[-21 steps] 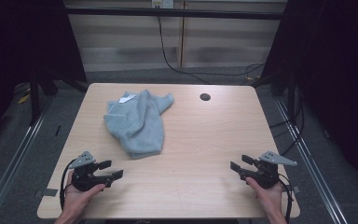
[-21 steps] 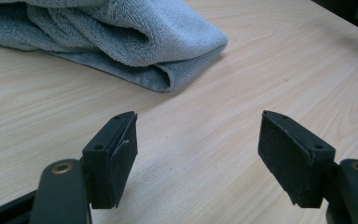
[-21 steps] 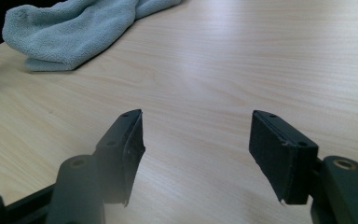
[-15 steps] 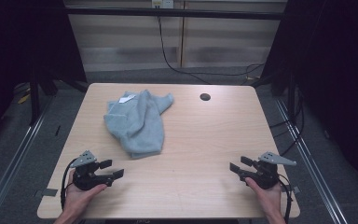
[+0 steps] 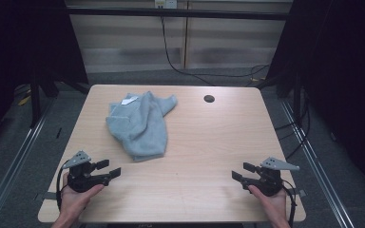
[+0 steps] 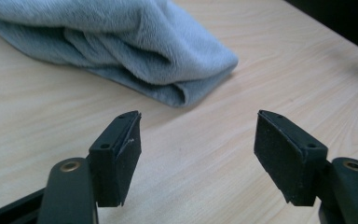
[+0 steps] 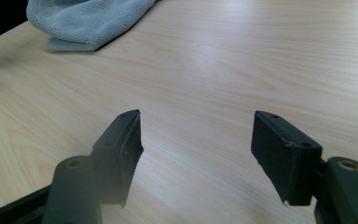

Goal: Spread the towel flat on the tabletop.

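While two claws (left claw (image 5: 108,169), right claw (image 5: 239,172)) gape, one grey garment (image 5: 140,124) lies crumpled.

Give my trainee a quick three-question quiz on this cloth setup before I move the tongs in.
1. True or false: the left tongs are shut on the grey fleece garment.
2. Which tongs lie nearer the garment: A) left, B) right?
3. What is the small dark round thing near the table's far edge?

Key:
1. False. Both tongs stand open and hold nothing; the garment lies apart on the table.
2. A.
3. A round hole in the tabletop, by the look of it.
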{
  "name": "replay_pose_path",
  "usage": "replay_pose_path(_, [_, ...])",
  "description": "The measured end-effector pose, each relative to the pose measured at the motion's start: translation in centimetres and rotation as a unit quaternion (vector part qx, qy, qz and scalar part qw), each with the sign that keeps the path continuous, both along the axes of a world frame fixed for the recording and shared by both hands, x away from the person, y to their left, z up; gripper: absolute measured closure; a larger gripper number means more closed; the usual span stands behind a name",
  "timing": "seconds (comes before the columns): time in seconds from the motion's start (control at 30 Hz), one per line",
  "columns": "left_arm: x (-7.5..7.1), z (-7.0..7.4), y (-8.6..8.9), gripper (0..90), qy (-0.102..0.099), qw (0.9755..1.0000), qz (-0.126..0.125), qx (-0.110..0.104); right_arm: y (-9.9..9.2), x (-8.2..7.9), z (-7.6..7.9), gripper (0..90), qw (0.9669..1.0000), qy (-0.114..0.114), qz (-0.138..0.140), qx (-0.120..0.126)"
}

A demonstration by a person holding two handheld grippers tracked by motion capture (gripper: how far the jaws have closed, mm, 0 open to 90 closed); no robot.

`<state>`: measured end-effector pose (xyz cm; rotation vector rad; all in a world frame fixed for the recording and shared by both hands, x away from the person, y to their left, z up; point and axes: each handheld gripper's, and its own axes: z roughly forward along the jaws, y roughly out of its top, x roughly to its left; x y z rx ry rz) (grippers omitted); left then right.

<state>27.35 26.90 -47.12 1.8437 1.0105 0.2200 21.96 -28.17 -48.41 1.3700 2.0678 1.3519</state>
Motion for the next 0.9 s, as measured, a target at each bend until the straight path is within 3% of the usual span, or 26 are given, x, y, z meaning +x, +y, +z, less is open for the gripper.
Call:
replay_pose_path(0.2, [1.6, 0.9, -0.2, 31.8, -0.005, 1.0, -0.001, -0.001, 0.3, 0.0, 0.1, 32.7, 1.0, -0.004, 0.006, 0.004])
replay_pose_path(0.33, [3.2, 2.0, -0.6, 32.9, -0.02, 0.9994, -0.016, 0.023, 0.8, 0.2, 0.0, 31.6, 0.9999, 0.005, 0.015, 0.002])
replay_pose_path(0.4, [3.9, 2.4, -0.7, 34.1, -0.023, 0.9995, -0.016, 0.015, 0.9, 0.2, 0.0, 31.5, 0.9998, 0.004, 0.018, 0.001])
replay_pose_path(0.57, [5.7, 3.0, -1.1, 34.2, -0.028, 0.999, -0.009, 0.033, 0.9, 0.1, 0.0, 31.5, 0.9998, 0.007, 0.021, -0.001])
replay_pose_path(0.67, [7.3, 3.8, -1.7, 37.0, -0.055, 0.9976, 0.005, 0.041, 0.8, 0.4, -0.1, 31.4, 0.9996, 0.011, 0.025, 0.003])
replay_pose_path(0.77, [8.5, 4.4, -1.9, 37.8, -0.045, 0.9987, 0.006, 0.025, 0.9, 0.7, -0.1, 31.2, 0.9995, 0.013, 0.03, -0.002])
replay_pose_path(0.87, [10.3, 5.0, -2.4, 37.1, -0.044, 0.9979, 0.02, 0.043, 1.0, 1.0, -0.2, 30.9, 0.9994, 0.014, 0.03, -0.001])
replay_pose_path(0.9, [11.5, 4.9, -2.6, 33.6, -0.032, 0.9973, 0.037, 0.055, 1.2, 1.0, -0.3, 30.5, 0.9992, 0.018, 0.035, -0.001])
